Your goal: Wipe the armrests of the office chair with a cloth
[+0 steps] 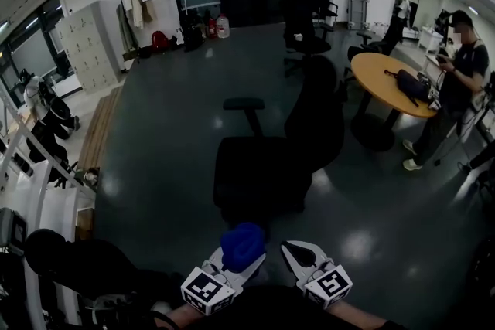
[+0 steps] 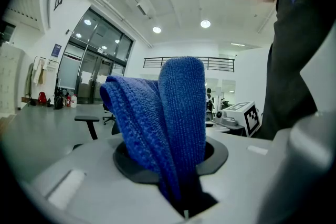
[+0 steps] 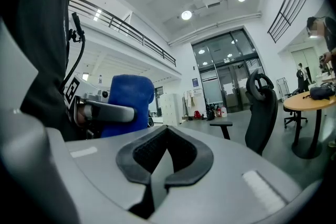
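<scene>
Down at the bottom edge, closest in, both tools sit side by side. The left gripper (image 1: 237, 262) is clamped tight on a blue cloth (image 1: 243, 242), which is folded into a thick wad that stands up out of the jaws. The right gripper (image 1: 296, 253), just beside it, has its jaws drawn together with nothing between them.

Just above them, at mid-frame, is the black office chair (image 1: 271, 158), its backrest leaning toward the right. One armrest (image 1: 244, 103) stands out clearly on its post at the chair's upper left. I can't make out the other one against the dark seat. A person (image 1: 458, 77) stands by a round wooden table (image 1: 385, 79) at the right edge, well clear of the chair.

By my read, this is the approach. The cloth is in hand but not touching the chair, and no wiping is under way. The next move calls for carrying the cloth up to that visible armrest and laying the wad flat on its top pad before stroking along it.
</scene>
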`<move>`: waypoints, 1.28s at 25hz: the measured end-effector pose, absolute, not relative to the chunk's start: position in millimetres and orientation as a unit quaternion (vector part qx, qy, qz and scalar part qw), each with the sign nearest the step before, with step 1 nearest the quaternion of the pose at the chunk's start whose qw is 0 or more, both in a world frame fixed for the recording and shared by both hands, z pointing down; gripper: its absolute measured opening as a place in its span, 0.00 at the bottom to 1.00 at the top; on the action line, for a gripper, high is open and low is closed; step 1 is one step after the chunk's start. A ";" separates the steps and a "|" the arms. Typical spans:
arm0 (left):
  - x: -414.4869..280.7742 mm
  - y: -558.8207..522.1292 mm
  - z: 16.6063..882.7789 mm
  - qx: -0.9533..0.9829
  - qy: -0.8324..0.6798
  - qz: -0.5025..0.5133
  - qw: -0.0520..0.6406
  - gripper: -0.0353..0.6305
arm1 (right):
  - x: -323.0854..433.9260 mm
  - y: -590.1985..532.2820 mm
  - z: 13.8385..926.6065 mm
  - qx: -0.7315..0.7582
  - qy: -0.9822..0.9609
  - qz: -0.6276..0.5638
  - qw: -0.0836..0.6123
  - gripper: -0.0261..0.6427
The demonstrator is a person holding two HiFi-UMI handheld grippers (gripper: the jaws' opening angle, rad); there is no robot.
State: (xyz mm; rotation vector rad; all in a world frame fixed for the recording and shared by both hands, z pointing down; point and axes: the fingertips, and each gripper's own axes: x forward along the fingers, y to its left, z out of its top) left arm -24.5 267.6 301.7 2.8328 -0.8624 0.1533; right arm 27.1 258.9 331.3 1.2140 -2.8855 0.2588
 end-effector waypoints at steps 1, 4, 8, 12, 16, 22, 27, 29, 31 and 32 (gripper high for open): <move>-19.8 266.8 302.1 0.951 -0.290 0.053 0.088 0.26 | 32.1 257.8 333.4 0.386 -0.919 0.083 -0.003 0.05; 0.8 263.7 303.0 0.950 -0.294 0.056 0.087 0.26 | 50.9 254.9 332.7 0.379 -0.921 0.086 -0.007 0.05; 31.5 261.7 306.1 0.948 -0.299 0.060 0.089 0.26 | 79.2 253.5 335.0 0.373 -0.924 0.088 -0.011 0.05; 53.6 261.2 312.7 0.946 -0.304 0.064 0.088 0.26 | 104.1 252.1 346.1 0.371 -0.924 0.093 -0.013 0.05; 67.9 258.1 315.5 0.943 -0.314 0.065 0.094 0.26 | 122.4 249.0 351.0 0.367 -0.925 0.100 -0.016 0.05; 73.5 237.2 310.2 0.938 -0.325 0.069 0.094 0.26 | 125.0 229.7 353.9 0.355 -0.929 0.101 -0.011 0.05; 64.8 207.3 319.7 0.943 -0.314 0.057 0.093 0.26 | 117.3 198.7 361.1 0.359 -0.928 0.098 0.004 0.05; 55.9 187.4 320.9 0.945 -0.310 0.052 0.096 0.26 | 106.1 179.9 360.2 0.361 -0.927 0.098 0.012 0.05; 42.9 162.5 325.0 0.944 -0.310 0.047 0.103 0.26 | 94.0 157.3 361.8 0.364 -0.926 0.097 0.019 0.05; 34.5 149.0 326.4 0.944 -0.310 0.044 0.105 0.26 | 87.0 145.3 362.0 0.366 -0.925 0.096 0.022 0.05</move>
